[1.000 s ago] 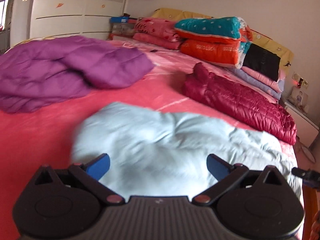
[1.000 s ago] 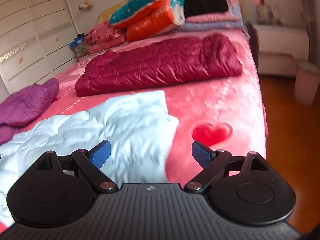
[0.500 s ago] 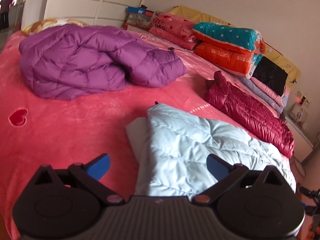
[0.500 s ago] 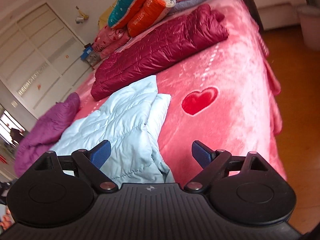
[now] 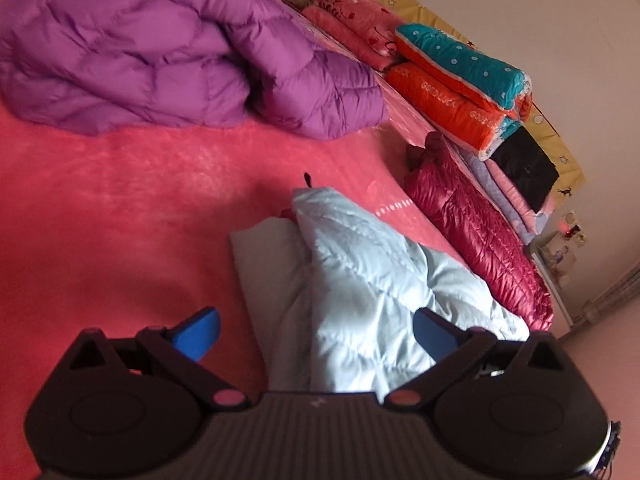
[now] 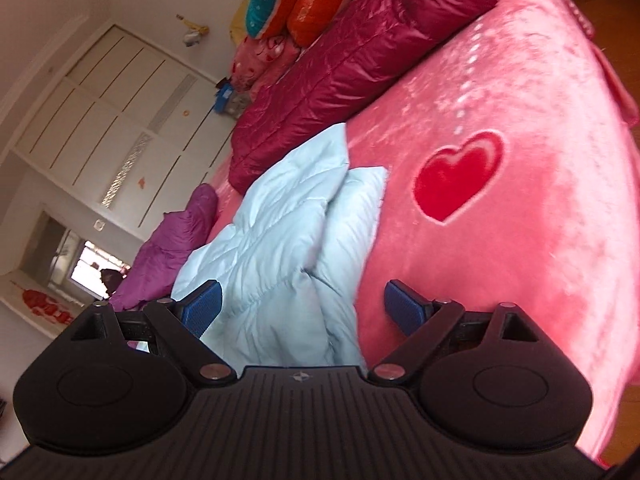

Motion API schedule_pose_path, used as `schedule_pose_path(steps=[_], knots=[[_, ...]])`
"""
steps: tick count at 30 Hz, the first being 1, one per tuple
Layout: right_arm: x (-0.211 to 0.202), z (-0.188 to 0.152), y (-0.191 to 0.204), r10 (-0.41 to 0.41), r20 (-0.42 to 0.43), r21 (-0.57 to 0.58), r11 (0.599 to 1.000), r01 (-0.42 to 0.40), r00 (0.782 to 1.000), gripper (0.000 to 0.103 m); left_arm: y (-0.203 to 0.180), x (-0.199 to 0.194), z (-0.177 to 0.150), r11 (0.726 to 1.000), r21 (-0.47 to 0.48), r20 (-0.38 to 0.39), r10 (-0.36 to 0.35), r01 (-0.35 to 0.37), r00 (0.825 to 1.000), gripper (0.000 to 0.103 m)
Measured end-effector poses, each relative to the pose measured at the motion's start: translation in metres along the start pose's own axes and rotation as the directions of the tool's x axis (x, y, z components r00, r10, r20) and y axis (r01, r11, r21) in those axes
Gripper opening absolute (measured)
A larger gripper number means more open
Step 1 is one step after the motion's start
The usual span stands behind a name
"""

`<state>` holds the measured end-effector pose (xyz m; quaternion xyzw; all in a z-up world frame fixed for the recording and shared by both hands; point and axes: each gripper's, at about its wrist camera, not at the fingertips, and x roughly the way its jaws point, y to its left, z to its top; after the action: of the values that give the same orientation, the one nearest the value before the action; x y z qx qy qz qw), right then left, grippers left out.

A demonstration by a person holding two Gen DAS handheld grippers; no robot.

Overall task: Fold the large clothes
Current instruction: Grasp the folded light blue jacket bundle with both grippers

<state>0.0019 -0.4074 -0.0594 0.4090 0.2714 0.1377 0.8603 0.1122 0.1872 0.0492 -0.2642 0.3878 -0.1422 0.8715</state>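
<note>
Left gripper (image 5: 316, 330): blue fingers (image 5: 198, 332) spread wide, gripping nothing, hovering at bottom centre of the left wrist view over the near end of the light blue jacket (image 5: 360, 280). The jacket is lying folded in the lower middle of the frame on the pink bedspread (image 5: 120, 208), one white-ish layer sticking out on its left side.

Right gripper (image 6: 302, 306): fingers (image 6: 404, 304) also splayed apart, nothing between them, sitting at bottom centre of the right wrist view just above the same jacket (image 6: 280, 240), which is running from the frame's centre down under the gripper body.

A dark red jacket (image 5: 472, 220) is lying just beyond the light blue one, centre right in the left view; in the right view it (image 6: 352, 64) is stretching across the upper centre. A purple jacket (image 5: 168, 52) is bunching up at upper left. Folded quilts (image 5: 456, 80) are stacking at upper right against the wall. A red heart (image 6: 460, 176) is showing on the bedspread right of centre. A white wardrobe (image 6: 100, 132) is filling the left side.
</note>
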Motion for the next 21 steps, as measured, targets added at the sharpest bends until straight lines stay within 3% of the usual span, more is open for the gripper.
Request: schedule_pose_path(steps=[11,16,18,21], knots=[[0.054,0.023,0.008,0.143,-0.135,0.056,0.989,-0.137,0.980,0.103,0.005,0.047,0.010,0.994,-0.032,-0.112,-0.107,0.104,0.988,0.101],[0.066,0.024,0.010,0.164,-0.152,0.069,0.985,-0.155,0.975,0.103,-0.003,0.063,0.016,0.979,-0.028,-0.211,-0.203,0.201,0.956,0.100],[0.066,0.022,0.013,0.159,-0.159,0.066,0.986,-0.150,0.974,0.103,-0.012,0.068,0.014,0.977,-0.007,-0.236,-0.209,0.214,0.949,0.092],[0.068,0.021,0.022,0.109,-0.152,0.064,0.993,-0.100,0.982,0.103,-0.021,0.071,0.010,0.980,0.025,-0.239,-0.187,0.198,0.953,0.076]])
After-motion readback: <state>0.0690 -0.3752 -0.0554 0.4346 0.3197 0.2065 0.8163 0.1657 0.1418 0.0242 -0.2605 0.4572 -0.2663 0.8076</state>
